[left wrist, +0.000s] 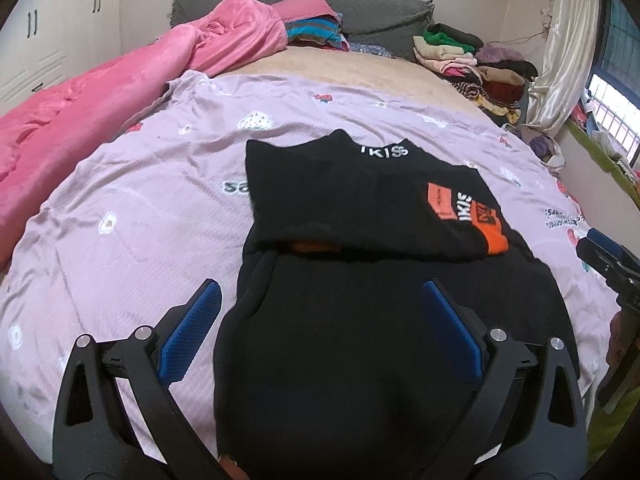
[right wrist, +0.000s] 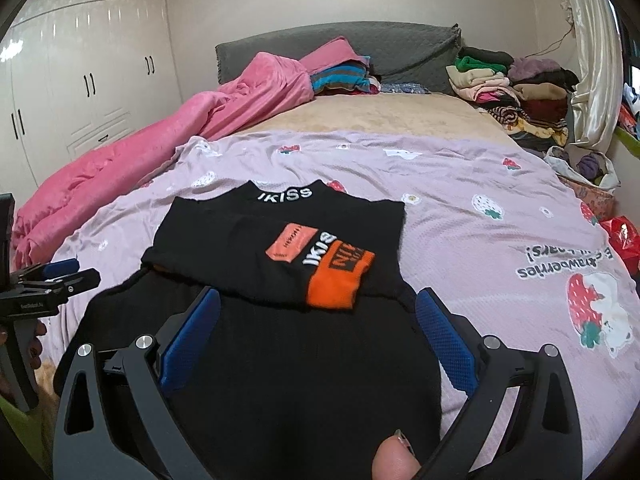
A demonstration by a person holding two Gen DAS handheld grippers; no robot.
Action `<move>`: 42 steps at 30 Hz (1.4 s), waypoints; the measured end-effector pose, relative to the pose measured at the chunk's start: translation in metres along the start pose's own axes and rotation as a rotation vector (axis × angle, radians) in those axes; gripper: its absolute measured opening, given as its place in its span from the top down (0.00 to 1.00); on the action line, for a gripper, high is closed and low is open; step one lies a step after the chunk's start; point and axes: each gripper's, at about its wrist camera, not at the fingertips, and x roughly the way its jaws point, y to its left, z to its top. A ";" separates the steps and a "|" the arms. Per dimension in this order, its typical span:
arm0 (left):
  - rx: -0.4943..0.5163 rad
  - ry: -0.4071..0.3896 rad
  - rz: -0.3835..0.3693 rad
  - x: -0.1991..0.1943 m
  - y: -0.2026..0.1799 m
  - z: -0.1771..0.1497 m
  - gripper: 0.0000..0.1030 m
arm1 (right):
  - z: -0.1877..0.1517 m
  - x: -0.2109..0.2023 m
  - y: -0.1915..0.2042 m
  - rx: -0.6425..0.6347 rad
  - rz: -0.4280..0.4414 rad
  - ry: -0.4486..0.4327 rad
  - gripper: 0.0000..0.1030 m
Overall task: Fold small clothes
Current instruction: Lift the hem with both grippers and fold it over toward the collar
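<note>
A black top with white lettering and an orange cuff lies on the lilac strawberry-print sheet, its sleeves folded across the chest. My left gripper hovers open over the garment's near left part, blue pads wide apart, nothing between them. My right gripper is open too, over the near right part. The right gripper shows at the right edge of the left wrist view. The left gripper shows at the left edge of the right wrist view.
A pink blanket is heaped along the bed's left side. Stacks of folded clothes sit at the far right near the grey headboard. White wardrobes stand on the left. A fingertip shows at the bottom edge.
</note>
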 end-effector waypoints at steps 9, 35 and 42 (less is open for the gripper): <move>0.004 0.026 0.025 -0.009 0.006 -0.019 0.09 | -0.021 -0.012 -0.009 -0.002 -0.021 0.038 0.05; -0.034 0.111 0.059 -0.022 0.036 -0.066 0.09 | -0.068 -0.025 -0.026 -0.014 -0.037 0.132 0.05; -0.044 0.115 0.029 -0.030 0.044 -0.077 0.09 | -0.075 -0.029 -0.028 -0.015 -0.033 0.144 0.05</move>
